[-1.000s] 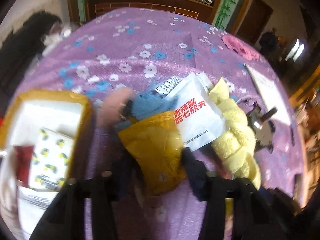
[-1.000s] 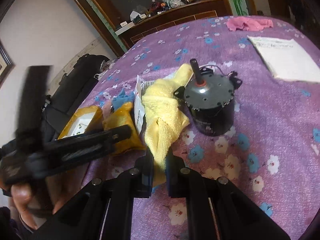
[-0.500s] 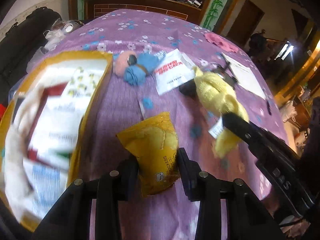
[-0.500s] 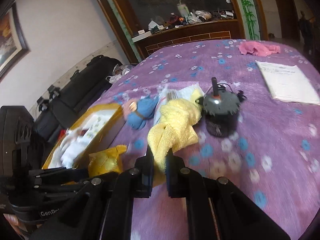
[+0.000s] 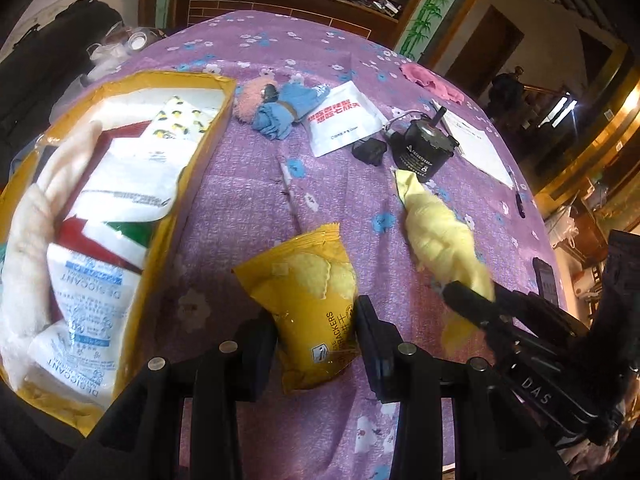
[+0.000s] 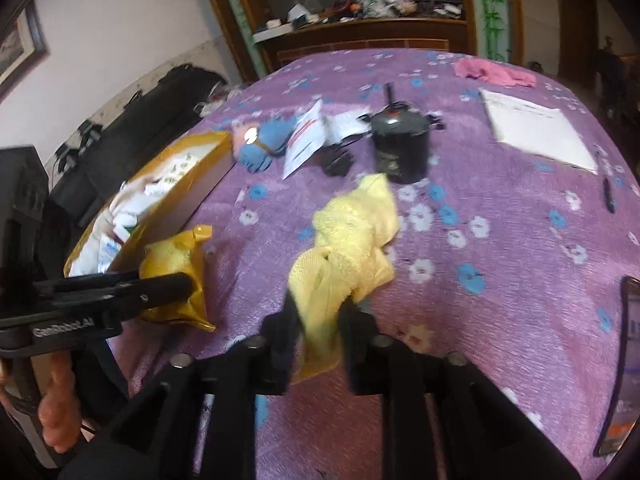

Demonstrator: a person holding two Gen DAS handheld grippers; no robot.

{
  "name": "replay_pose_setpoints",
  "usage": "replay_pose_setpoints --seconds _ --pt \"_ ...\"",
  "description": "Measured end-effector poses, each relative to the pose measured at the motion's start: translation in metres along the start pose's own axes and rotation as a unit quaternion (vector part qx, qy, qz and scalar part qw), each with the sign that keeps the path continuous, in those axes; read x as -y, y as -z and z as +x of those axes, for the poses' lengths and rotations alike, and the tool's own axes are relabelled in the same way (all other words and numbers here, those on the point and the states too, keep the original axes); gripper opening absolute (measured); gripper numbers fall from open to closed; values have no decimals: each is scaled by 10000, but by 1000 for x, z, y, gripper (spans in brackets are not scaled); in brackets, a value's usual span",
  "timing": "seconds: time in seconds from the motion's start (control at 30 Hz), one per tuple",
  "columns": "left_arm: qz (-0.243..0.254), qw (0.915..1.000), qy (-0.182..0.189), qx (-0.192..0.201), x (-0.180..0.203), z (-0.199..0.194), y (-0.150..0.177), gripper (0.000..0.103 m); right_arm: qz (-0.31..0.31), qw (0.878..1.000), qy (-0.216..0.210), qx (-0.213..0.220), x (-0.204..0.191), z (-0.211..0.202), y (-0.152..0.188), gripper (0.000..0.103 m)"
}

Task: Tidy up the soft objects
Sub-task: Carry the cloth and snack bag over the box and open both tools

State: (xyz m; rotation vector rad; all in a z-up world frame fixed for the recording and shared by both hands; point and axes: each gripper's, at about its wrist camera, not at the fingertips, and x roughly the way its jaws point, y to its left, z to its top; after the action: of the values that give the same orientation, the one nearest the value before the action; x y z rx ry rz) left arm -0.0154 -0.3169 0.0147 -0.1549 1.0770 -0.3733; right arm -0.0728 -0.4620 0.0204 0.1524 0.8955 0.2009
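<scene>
Right now your left gripper (image 5: 316, 328) is clamped on the lower half of the yellow cracker packet (image 5: 310, 304): both fingers press its sides, and the packet sticks out ahead over the purple floral cloth (image 5: 248, 184). Your right gripper (image 6: 318, 320) is closed on the near end of the yellow towel (image 6: 352, 240); the rest of the towel trails forward on the cloth toward the black motor (image 6: 400, 148), its far tip just short of the motor's base.

Taking the motor as reference:
- White sachet with red print (image 5: 344, 122) lies to its left, with a small black adapter (image 5: 370, 151) between the two, close to the motor.
- Pink-and-blue plush toy (image 5: 276, 106) sits further left, past the sachet.
- Orange-rimmed box (image 5: 192, 168) is well to the left, beyond the plush; it holds a cream cloth, desiccant packs and other sachets.
- White paper sheet (image 6: 536, 128) lies to the right, a black pen (image 6: 608, 196) by its near corner.
- Pink cloth (image 6: 496, 72) is behind and to the right, near the far edge.

The packet is well in front of the motor, beside the box's near corner. In the right wrist view, your left gripper is visible from the side, packet bunched in its jaws, with motion blur.
</scene>
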Motion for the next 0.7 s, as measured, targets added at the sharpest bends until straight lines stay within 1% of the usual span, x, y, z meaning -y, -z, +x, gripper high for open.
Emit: replay_pose_setpoints --seconds 0.03,0.07,0.1,0.13,0.23,0.37,0.43,0.47,0.53,0.6,0.67,0.7 --pt "-25 10000 17 13 -2 -2 1 40 -30 10000 20 58 -2 -2 0 44" --pt "-35 10000 41 29 -3 -3 2 40 -81 9999 45 143 -4 -5 0 47" --pt "-40 10000 56 34 -3 -4 3 40 -114 9997 67 196 -4 -7 -1 55" --pt "-59 10000 54 31 -4 -5 3 40 -157 9994 136 268 -5 -11 -1 61" --pt "-153 9997 105 132 -10 -14 5 40 -166 9989 239 358 0 -15 -7 61" --pt "-284 9990 216 262 -19 -26 9 40 51 9995 19 309 7 -8 -24 61" --pt "-344 9986 260 320 -24 -33 10 40 124 9996 -12 253 6 0 -31 61" --pt "-350 9983 308 352 -26 -38 11 40 119 9998 40 176 6 6 -35 61" --pt "-378 9977 347 442 -32 -47 13 40 74 9993 379 30 7 19 -40 61" --pt "-461 9967 368 565 -40 -58 14 40 333 9974 636 -102 16 28 -39 61" --pt "-534 9955 388 680 -50 -70 14 40 444 9977 474 -176 21 36 -35 61" --pt "-581 9949 375 733 -57 -76 14 40 525 9978 364 -173 21 38 -33 59"
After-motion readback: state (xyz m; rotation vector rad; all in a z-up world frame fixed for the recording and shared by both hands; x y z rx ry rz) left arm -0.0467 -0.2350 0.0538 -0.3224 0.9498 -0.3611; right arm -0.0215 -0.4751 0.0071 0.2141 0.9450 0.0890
